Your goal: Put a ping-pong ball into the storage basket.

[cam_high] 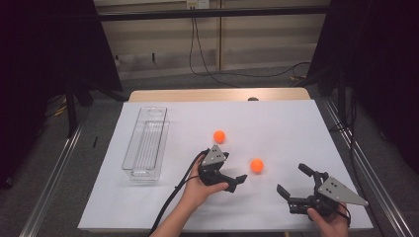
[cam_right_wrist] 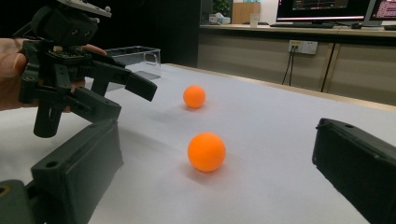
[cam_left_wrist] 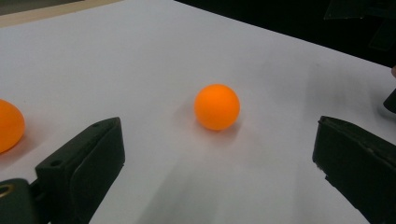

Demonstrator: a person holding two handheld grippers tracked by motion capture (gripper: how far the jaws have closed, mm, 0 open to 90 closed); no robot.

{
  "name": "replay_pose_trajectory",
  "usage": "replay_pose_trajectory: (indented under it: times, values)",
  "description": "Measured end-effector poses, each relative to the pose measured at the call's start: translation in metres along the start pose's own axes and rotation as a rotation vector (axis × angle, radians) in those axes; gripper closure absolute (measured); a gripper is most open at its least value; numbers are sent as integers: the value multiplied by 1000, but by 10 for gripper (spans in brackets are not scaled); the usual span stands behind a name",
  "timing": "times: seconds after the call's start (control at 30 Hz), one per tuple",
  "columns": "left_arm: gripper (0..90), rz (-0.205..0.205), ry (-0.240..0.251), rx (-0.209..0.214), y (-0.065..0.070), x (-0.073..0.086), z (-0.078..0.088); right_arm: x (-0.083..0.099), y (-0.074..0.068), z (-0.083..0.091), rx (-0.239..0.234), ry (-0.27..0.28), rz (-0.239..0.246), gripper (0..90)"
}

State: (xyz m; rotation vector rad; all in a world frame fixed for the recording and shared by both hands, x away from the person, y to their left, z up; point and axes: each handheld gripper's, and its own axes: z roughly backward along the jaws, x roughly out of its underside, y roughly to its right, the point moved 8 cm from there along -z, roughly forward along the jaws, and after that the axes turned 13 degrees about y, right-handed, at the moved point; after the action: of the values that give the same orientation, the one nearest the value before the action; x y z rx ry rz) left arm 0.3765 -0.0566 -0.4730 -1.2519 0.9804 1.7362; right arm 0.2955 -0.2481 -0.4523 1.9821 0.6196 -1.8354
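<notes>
While both tongs stand apart, the left tongs approach the near ball right of the tray, so closing round it likely comes next.

The high view sits above the person's edge of the worktop, looking forward and down, far enough back to take in the whole white sheet and the floor beyond. The left gripper view rides low, just off the surface, looking between its own two jaws at the nearer orange ball, close up. The right gripper view skims the worktop too, facing across it toward a far counter with monitors. Both gripper views share that nearer ball with the high view; the farther ball shows in all three as well.
</notes>
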Motion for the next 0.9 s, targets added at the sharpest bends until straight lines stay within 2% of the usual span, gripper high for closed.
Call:
replay_pose_trajectory:
  times: [0.3, 0.9]
  values:
    - [22, 8, 5, -26, -3, -2, -4, 0, 0, 0, 1, 0, -1, 9]
    - [27, -6, -19, -21, 0, 1, -18, 0, 0, 0, -3, -1, 0, 9]
